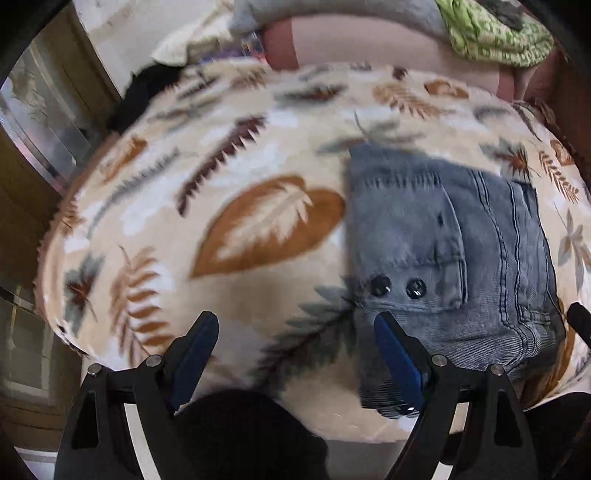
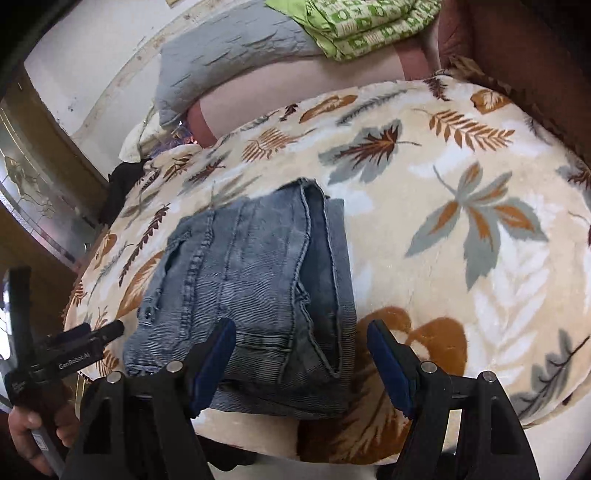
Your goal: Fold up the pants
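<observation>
The blue denim pants lie folded into a compact stack on a cream leaf-print blanket. In the left wrist view they sit right of centre, two dark buttons facing me. My left gripper is open and empty above the blanket, its right finger beside the stack's near left corner. In the right wrist view the pants lie left of centre. My right gripper is open and empty, over the stack's near right edge. The left gripper shows at the left edge there.
The blanket covers a bed. At the far end lie a grey pillow, a green patterned cloth and a pink sheet. A dark garment lies at the far left edge. A wooden frame and glass panel stand to the left.
</observation>
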The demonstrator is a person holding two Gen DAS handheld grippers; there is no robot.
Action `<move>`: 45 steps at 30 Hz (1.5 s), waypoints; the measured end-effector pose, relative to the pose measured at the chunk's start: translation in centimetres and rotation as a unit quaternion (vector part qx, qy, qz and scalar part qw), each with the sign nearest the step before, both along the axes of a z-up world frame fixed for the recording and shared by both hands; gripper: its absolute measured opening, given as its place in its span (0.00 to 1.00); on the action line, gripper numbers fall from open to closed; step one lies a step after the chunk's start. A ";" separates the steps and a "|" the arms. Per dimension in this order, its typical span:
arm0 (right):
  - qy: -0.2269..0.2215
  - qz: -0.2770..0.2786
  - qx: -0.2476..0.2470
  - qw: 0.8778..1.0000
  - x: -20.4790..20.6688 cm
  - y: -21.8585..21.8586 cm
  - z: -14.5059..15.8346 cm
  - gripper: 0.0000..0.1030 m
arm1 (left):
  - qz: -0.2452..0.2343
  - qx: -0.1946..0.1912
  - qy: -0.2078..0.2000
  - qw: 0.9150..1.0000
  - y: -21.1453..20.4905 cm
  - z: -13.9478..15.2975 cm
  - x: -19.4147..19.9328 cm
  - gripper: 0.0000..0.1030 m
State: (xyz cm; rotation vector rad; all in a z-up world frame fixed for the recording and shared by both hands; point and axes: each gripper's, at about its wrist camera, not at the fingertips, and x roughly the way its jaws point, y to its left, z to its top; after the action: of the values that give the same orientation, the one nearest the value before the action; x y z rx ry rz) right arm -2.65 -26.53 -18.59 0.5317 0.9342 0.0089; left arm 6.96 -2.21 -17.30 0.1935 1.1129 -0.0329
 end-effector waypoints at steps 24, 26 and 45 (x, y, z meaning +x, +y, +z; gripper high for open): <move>0.008 0.013 0.076 0.997 1.7 -2.9 -2.0 0.74 | -0.029 -0.029 0.005 0.999 0.9 0.2 1.3 0.84; 0.014 0.016 0.106 0.994 2.9 -3.4 -2.6 0.74 | -0.025 -0.036 0.013 0.999 1.0 0.2 2.3 0.84; 0.032 0.047 0.208 0.976 6.8 -3.9 -5.2 0.75 | -0.044 -0.238 0.153 0.958 0.6 -3.9 6.6 0.84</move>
State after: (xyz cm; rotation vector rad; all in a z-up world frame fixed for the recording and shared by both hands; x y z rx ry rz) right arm 4.19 -30.42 -23.75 0.8793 1.0244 0.2799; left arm 13.56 -1.58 -21.19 -0.2024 1.3695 -0.4182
